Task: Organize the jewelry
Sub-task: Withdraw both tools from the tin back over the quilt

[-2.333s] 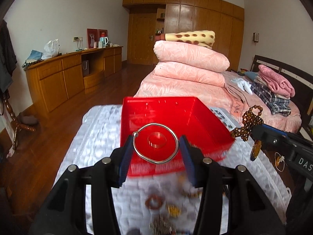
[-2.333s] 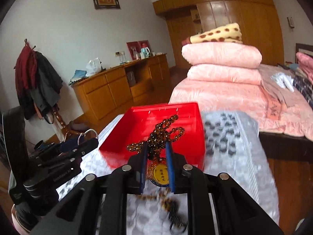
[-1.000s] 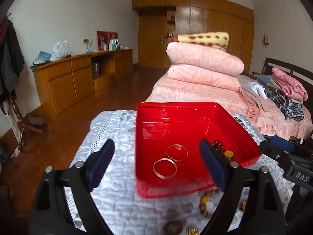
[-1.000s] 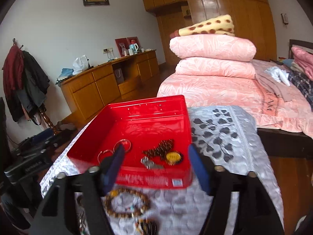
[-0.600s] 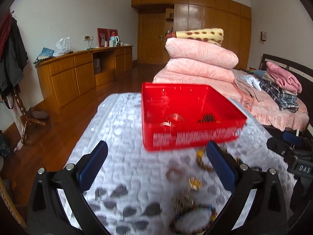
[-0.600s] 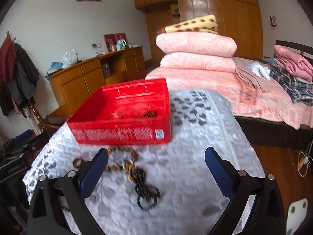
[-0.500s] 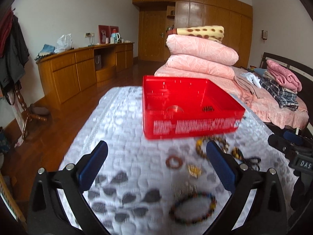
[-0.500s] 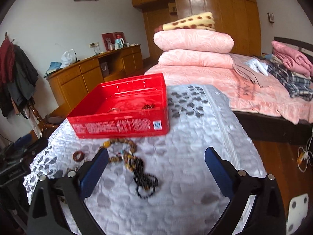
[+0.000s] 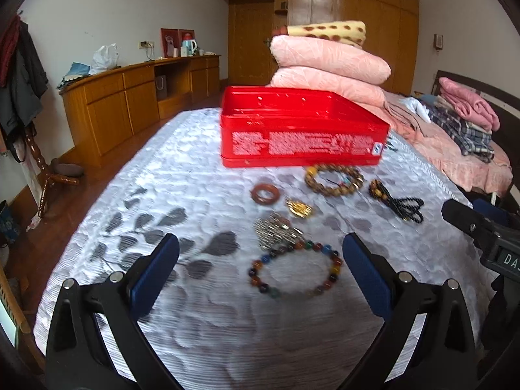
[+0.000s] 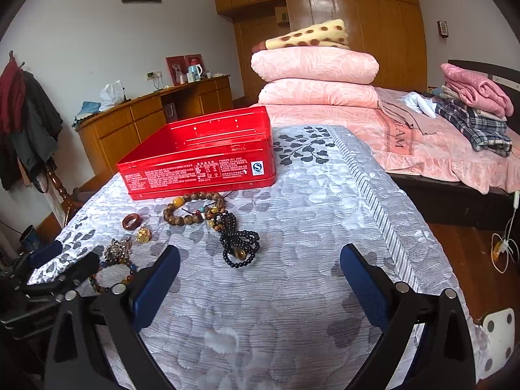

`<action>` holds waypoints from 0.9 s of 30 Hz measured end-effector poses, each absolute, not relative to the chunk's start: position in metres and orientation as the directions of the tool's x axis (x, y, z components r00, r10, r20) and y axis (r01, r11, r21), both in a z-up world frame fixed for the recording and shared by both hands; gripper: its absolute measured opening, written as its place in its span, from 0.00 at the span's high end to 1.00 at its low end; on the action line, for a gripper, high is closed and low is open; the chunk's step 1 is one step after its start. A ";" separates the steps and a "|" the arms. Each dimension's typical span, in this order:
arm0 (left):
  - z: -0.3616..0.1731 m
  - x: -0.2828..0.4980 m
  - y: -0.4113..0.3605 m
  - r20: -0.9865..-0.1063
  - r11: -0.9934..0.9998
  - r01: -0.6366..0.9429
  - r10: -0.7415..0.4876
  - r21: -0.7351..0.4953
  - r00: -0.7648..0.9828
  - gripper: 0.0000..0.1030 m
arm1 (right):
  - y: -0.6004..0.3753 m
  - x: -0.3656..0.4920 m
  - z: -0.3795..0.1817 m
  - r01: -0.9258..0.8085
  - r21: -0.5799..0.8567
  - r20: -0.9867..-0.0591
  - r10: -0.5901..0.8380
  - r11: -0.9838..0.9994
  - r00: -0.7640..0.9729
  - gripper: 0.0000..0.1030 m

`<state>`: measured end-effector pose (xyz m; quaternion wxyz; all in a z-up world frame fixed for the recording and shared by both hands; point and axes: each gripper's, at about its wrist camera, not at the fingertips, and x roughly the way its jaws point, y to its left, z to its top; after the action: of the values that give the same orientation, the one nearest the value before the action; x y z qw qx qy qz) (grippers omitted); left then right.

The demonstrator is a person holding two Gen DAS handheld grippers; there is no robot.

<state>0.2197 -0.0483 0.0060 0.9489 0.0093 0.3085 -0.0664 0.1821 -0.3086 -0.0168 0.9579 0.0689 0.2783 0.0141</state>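
Observation:
A red tin box (image 9: 302,130) (image 10: 201,156) stands on the silver quilted table; its contents are hidden from here. In front of it lie a brown bead bracelet (image 9: 334,178) (image 10: 191,209), a brown ring (image 9: 265,193) (image 10: 132,221), a gold charm (image 9: 299,208) (image 10: 144,235), a silver ornament (image 9: 276,230) (image 10: 118,248), a black bead necklace (image 9: 398,203) (image 10: 239,243) and a multicoloured bead bracelet (image 9: 294,274) (image 10: 112,274). My left gripper (image 9: 260,273) is open and empty, just short of the multicoloured bracelet. My right gripper (image 10: 260,279) is open and empty, right of the black necklace.
The table cover (image 10: 325,227) drops off at the right and near edges. A bed with pink bedding (image 10: 422,143) stands to the right. A wooden sideboard (image 9: 130,97) runs along the left wall. A coat stand (image 10: 29,123) is at far left.
Both grippers let go of their jewelry into the red box, opened wide and drew back and lower. The loose jewelry on the table has come into view.

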 end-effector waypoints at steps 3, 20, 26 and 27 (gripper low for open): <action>0.002 0.218 -0.057 -0.591 0.991 0.130 -0.112 -0.012 0.799 0.05 | -0.308 0.178 -0.017 0.004 0.128 -0.525 0.065 0.992 0.849 0.06; -0.010 0.228 -0.062 -0.672 0.989 0.128 -0.141 -0.069 0.727 0.07 | -0.316 0.180 -0.021 -0.015 0.167 -0.528 0.103 0.986 0.843 0.06; -0.007 0.224 -0.069 -0.668 0.983 0.156 -0.181 -0.098 0.721 0.25 | -0.317 0.180 -0.021 -0.019 0.170 -0.526 0.107 0.985 0.844 0.06; -0.006 0.223 -0.071 -0.664 0.983 0.159 -0.179 -0.090 0.726 0.25 | -0.317 0.180 -0.021 -0.019 0.168 -0.527 0.106 0.986 0.843 0.06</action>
<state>0.2227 -0.0713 -0.0060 0.9288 -0.0134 0.3590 -0.0910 0.1799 -0.3166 -0.0211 0.9568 0.0782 0.2781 0.0326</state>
